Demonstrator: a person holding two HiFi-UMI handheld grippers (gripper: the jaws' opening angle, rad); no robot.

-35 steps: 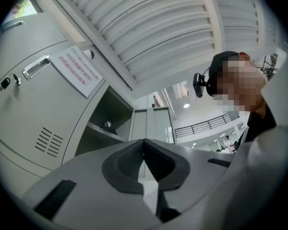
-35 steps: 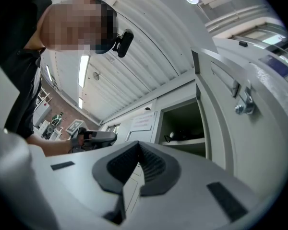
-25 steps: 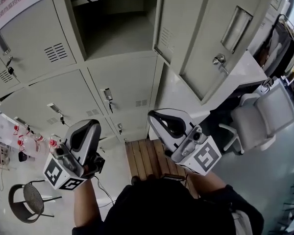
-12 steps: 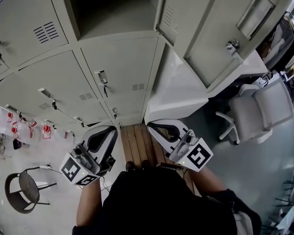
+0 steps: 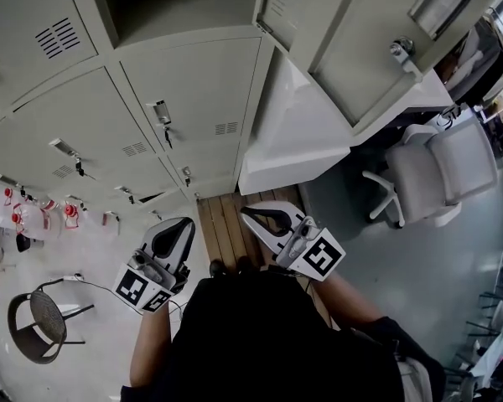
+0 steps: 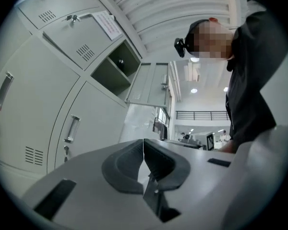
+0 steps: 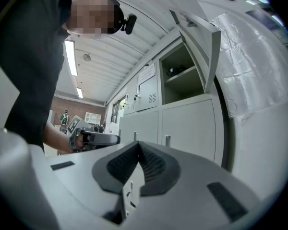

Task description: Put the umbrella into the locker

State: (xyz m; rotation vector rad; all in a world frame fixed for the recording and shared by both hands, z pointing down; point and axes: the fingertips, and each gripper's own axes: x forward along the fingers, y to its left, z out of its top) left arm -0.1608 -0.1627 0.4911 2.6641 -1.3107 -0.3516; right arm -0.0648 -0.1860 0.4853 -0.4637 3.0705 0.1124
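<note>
**Both claws shut and empty, well below the open locker**

The bank (image 5: 193, 107) of cabinets was smooth, matt grey sheet metal. Its doors were flat rectangles with louvred vents and small keyed handles. One locker (image 5: 109, 11) stood open, a deep boxy bay with a dark inside. Its door (image 5: 352, 65) was swung out to the right and carried a recessed handle and a round lock knob. Beside the bank stood a white block (image 5: 293, 132), wrapped in crinkled clear film in the right gripper view. Near it were a pale padded swivel chair (image 5: 440, 170), a slatted wooden board (image 5: 226, 233) on the floor and a round stool (image 5: 44, 325) on a thin dark frame.

Each claw had a pale, hard, rounded shell and a cube of square markers. The left claw (image 5: 188, 222) had its curved dark pads (image 6: 122, 169) pressed together with nothing between them. The right claw (image 5: 246, 213) was also closed on nothing, its ribbed pads (image 7: 153, 166) meeting along one line.

The umbrella (image 7: 172, 71) showed only as a small dark shape on the shelf inside the open locker. It lay above and to the right of the right claw's tips and well apart from both claws. The head view did not show it in the shadowed bay.
</note>
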